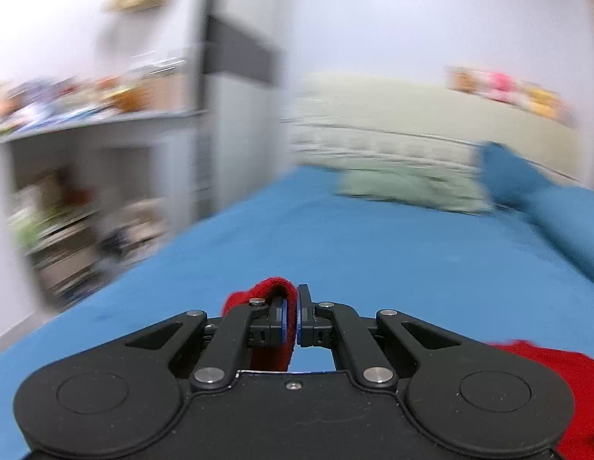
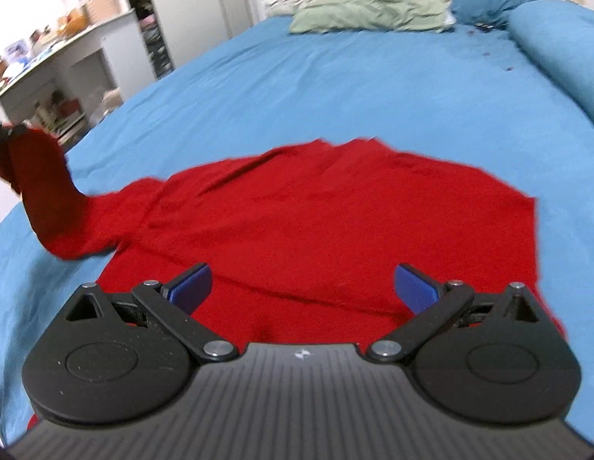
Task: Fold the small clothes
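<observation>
Jaws of the left gripper (image 1: 297,320) pinch a sleeve of the red garment (image 2: 316,222), lifted off the bed (image 2: 335,88) at the garment's left end — the right gripper (image 2: 302,287) hovers wide-jawed over its near edge, the body spread flat just ahead.
</observation>
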Available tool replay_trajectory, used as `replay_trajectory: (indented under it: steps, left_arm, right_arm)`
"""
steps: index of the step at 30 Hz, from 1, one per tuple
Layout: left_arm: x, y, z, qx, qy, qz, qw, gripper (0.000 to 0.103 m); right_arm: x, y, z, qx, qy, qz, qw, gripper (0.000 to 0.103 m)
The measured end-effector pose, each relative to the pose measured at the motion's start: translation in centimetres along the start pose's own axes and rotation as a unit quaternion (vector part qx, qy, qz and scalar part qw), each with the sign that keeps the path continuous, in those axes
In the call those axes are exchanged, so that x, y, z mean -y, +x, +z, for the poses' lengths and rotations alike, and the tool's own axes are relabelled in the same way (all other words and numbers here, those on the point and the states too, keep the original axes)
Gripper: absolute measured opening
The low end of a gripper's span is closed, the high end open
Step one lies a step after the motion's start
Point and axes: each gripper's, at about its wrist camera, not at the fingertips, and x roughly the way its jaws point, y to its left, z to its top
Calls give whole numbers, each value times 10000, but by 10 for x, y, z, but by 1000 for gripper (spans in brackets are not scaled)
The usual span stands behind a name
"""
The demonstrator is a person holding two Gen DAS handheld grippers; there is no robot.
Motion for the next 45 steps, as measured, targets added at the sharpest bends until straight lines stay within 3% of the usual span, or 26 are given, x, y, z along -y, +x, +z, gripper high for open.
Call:
replay_trajectory:
  steps: [3,7,10,14,16,19,20,22,23,24,26,29,33,37,39,45]
  left_arm:
    - [76,7,2,-22,415,-813,9958,3]
    - [156,20,-31,-336,797,-1500,9849,4]
    - [193,35,-72,-836,1004,-1718,9764,4]
    - [213,57,-128,-1606,1138,-1681,9659,4]
    - [212,62,-147,-1770,1149,-1609,9641,4]
    - [208,59,-147,-1638,1170,-1576,9668,4]
    - [205,56,-144,-1640,1112,-1599,9670,11]
    - [197,45,-138,-1584,990,-1717,9673,38]
    - [190,38,-134,-1509,958,-1723,9687,59]
    - [182,29,-132,-1405,970,-1669,9711,71]
    - [161,11,-125,-1261,977,-1488,9759,76]
    - [126,-1,-123,-1384,733,-1194,9804,76]
    - [88,-3,-133,-1538,596,-582,9846,75]
    - [68,1,-143,-1770,381,-340,9829,75]
    - [64,-1,-143,-1762,413,-233,9832,75]
    - [58,1,-145,-1730,302,-170,9843,75]
  right_arm:
    - [14,-13,7,159,53,-189,9997,103]
    - [34,-25,12,309,132,-432,9985,103]
    - [48,-26,9,273,206,-571,9978,103]
    - [59,-21,-1,111,251,-668,9974,103]
    - [59,-17,-7,14,232,-667,9975,103]
    - [54,-13,-14,-66,105,-650,9978,103]
    - [53,-12,-15,-78,63,-640,9979,103]
    - [50,-11,-14,-62,-3,-615,9981,103]
    - [48,-11,-11,-33,-20,-590,9983,103]
    - [46,-10,-7,-1,-32,-558,9984,103]
    - [41,-10,2,91,-108,-486,9987,103]
    - [25,-2,12,61,-349,-372,9987,103]
    - [-17,20,12,-88,-1155,-219,9930,103]
    - [-64,48,9,-24,-2406,-373,9699,103]
    - [-88,62,4,36,-3218,-468,9456,102]
    - [-127,97,-18,198,-5269,-678,8470,79]
